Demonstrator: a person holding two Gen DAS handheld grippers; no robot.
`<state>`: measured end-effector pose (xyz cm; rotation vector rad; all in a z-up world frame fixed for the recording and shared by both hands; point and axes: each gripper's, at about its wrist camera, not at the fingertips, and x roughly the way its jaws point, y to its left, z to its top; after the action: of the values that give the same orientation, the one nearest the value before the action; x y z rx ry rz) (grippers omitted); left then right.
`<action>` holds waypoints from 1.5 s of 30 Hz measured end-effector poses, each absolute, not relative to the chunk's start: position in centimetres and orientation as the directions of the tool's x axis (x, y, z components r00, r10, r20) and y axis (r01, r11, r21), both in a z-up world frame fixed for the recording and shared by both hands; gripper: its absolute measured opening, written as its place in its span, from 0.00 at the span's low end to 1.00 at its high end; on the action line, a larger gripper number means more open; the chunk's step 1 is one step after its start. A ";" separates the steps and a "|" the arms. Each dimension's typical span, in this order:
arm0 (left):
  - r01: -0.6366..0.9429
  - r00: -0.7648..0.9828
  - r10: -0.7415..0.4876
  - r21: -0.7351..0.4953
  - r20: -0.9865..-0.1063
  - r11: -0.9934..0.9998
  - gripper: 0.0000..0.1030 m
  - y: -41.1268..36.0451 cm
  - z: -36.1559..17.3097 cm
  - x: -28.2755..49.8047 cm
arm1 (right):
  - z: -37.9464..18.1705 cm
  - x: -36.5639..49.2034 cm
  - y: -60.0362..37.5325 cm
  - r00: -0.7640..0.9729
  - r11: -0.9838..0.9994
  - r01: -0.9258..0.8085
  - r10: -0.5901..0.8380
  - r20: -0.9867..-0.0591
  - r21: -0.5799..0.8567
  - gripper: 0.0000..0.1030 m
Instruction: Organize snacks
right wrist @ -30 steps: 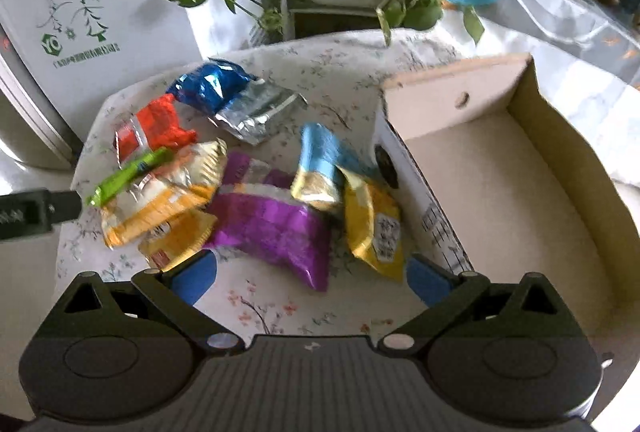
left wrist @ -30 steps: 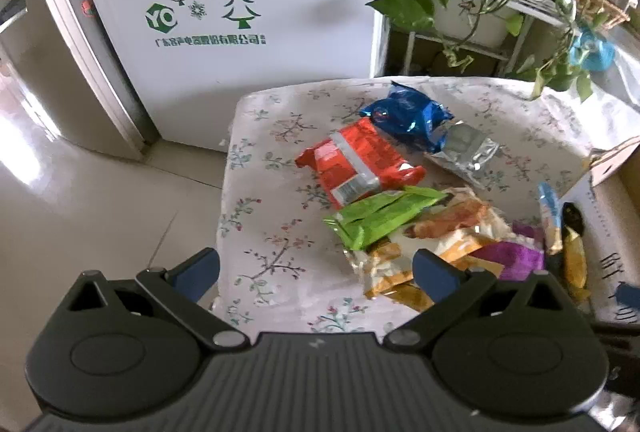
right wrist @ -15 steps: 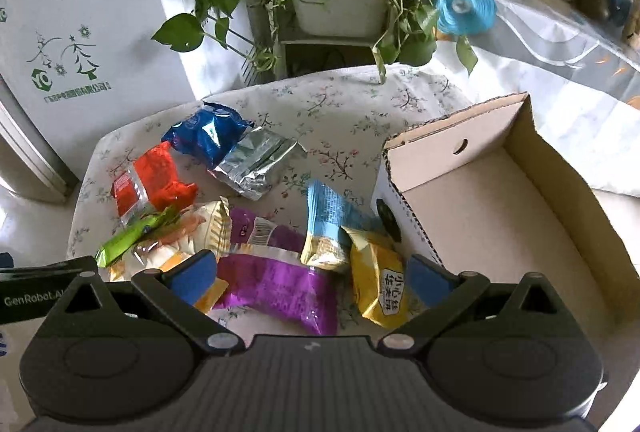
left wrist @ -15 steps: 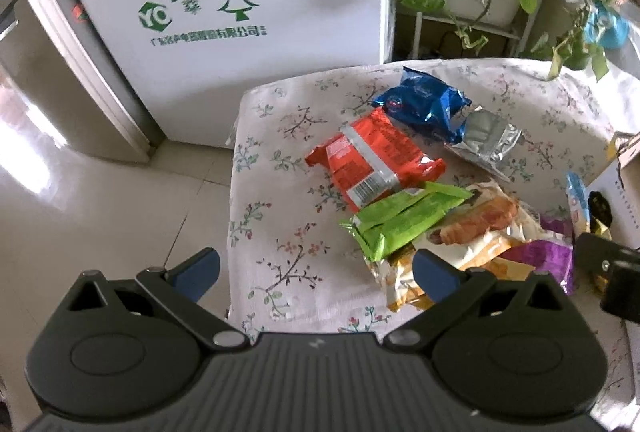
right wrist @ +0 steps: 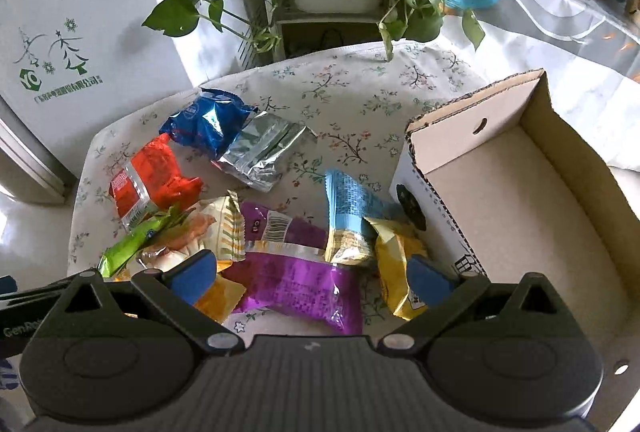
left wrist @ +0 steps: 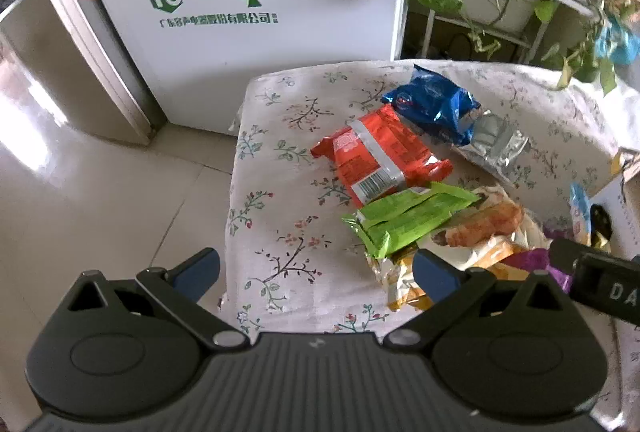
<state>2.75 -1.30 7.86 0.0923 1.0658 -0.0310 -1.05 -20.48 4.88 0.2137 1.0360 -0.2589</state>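
Picking the first packet for the box

Both grippers hover above the flowered tablecloth (right wrist: pixel 360 87), jaws spread wide, nothing held. Right gripper (right wrist: pixel 312 278) sits over the purple packet (right wrist: pixel 296 284), with the yellow packet (right wrist: pixel 394 264) and light-blue packet (right wrist: pixel 348 211) just beside the empty cardboard box (right wrist: pixel 520 199). Left gripper (left wrist: pixel 316 272) is near the green packet (left wrist: pixel 408 216), which lies on top of an orange-and-white one.

Judgement: take the purple packet first. Pinch across its narrow width, lift clear of its neighbours, then carry over the box wall. Packets overlap; a shallow pinch may drag two.
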 end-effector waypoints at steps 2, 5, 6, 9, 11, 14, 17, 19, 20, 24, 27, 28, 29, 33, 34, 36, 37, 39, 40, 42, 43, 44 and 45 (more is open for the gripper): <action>0.069 0.486 -0.001 0.037 -0.874 0.997 0.99 -1.1 8.0 2.7 | 4.9 -0.9 -20.5 0.475 0.950 0.310 -0.117 -0.872 0.042 1.00; 0.076 0.490 0.003 0.047 -0.872 0.996 0.98 -1.4 8.0 2.5 | 4.8 -0.7 -20.0 0.469 0.955 0.297 -0.124 -0.875 0.024 1.00; 0.075 0.490 0.008 0.052 -0.872 0.996 0.98 -1.5 8.0 2.5 | 4.8 -0.7 -19.8 0.465 0.956 0.293 -0.136 -0.875 0.007 1.00; 0.072 0.489 0.005 0.046 -0.872 0.996 0.98 -1.6 7.9 2.5 | 4.8 -0.7 -19.7 0.466 0.957 0.290 -0.155 -0.871 -0.015 1.00; 0.075 0.494 0.006 0.049 -0.870 0.996 0.98 -1.7 7.9 2.4 | 4.9 -0.7 -19.8 0.467 0.956 0.291 -0.158 -0.870 -0.017 1.00; 0.079 0.503 0.013 0.061 -0.864 0.995 0.98 -1.9 8.0 2.3 | 4.9 -0.7 -19.9 0.464 0.957 0.291 -0.157 -0.872 -0.018 1.00; 0.077 0.509 0.022 0.071 -0.861 0.995 0.98 -2.0 8.0 2.3 | 4.9 -0.7 -19.9 0.461 0.956 0.293 -0.161 -0.873 -0.022 1.00; 0.074 0.513 0.027 0.076 -0.858 0.994 0.98 -2.1 8.1 2.2 | 4.9 -0.7 -19.9 0.462 0.956 0.292 -0.164 -0.872 -0.025 1.00; 0.073 0.515 0.030 0.078 -0.857 0.994 0.98 -2.1 8.1 2.2 | 4.9 -0.7 -19.9 0.462 0.956 0.292 -0.164 -0.872 -0.024 1.00; 0.068 0.522 0.040 0.089 -0.852 0.994 0.98 -2.3 8.1 2.1 | 5.0 -0.8 -19.8 0.469 0.957 0.290 -0.161 -0.869 -0.021 1.00; 0.067 0.522 0.040 0.088 -0.852 0.994 0.98 -2.4 8.1 2.1 | 5.0 -0.7 -19.9 0.465 0.957 0.290 -0.163 -0.870 -0.024 1.00; 0.067 0.522 0.041 0.089 -0.852 0.994 0.98 -2.5 8.1 2.1 | 5.0 -0.7 -19.9 0.464 0.956 0.291 -0.165 -0.870 -0.026 1.00; 0.067 0.523 0.042 0.090 -0.851 0.994 0.98 -2.6 8.1 2.1 | 5.1 -0.8 -20.0 0.464 0.956 0.291 -0.167 -0.870 -0.028 1.00; 0.067 0.523 0.041 0.088 -0.852 0.994 0.98 -2.8 8.1 2.0 | 5.1 -0.8 -20.2 0.462 0.955 0.295 -0.174 -0.870 -0.035 1.00; 0.066 0.523 0.041 0.088 -0.851 0.994 0.97 -2.8 8.1 2.0 | 5.1 -0.9 -20.2 0.461 0.954 0.297 -0.175 -0.870 -0.035 1.00; 0.065 0.524 0.042 0.089 -0.851 0.994 0.97 -2.9 8.1 1.9 | 5.1 -0.9 -20.2 0.460 0.954 0.297 -0.179 -0.870 -0.039 1.00; 0.065 0.523 0.041 0.088 -0.851 0.994 0.97 -2.9 8.1 1.9 | 5.1 -0.9 -20.3 0.461 0.954 0.297 -0.180 -0.869 -0.040 1.00; 0.064 0.523 0.043 0.089 -0.851 0.994 0.96 -3.1 8.1 1.9 | 5.2 -0.9 -20.3 0.461 0.954 0.296 -0.178 -0.869 -0.038 1.00; 0.065 0.522 0.043 0.090 -0.852 0.994 0.96 -3.2 8.1 1.9 | 5.2 -0.9 -20.4 0.462 0.955 0.296 -0.177 -0.869 -0.038 1.00; 0.067 0.520 0.038 0.085 -0.853 0.994 0.96 -3.3 8.0 1.9 | 5.2 -0.9 -20.5 0.460 0.955 0.295 -0.178 -0.870 -0.040 1.00; 0.070 0.519 0.029 0.077 -0.854 0.995 0.96 -3.4 8.1 1.8 | 5.2 -0.9 -20.6 0.460 0.955 0.295 -0.175 -0.871 -0.036 1.00; 0.073 0.519 0.016 0.062 -0.855 0.995 0.96 -3.4 8.1 1.8 | 5.2 -1.0 -20.9 0.459 0.955 0.295 -0.167 -0.873 -0.028 1.00; 0.076 0.518 -0.004 0.041 -0.855 0.996 0.97 -3.3 8.2 1.8 | 5.3 -1.0 -21.2 0.458 0.955 0.295 -0.152 -0.876 -0.012 1.00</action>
<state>1.79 -3.31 8.23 0.0759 1.0256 -0.0479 -1.03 -21.22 5.28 0.1496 1.0602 -0.2771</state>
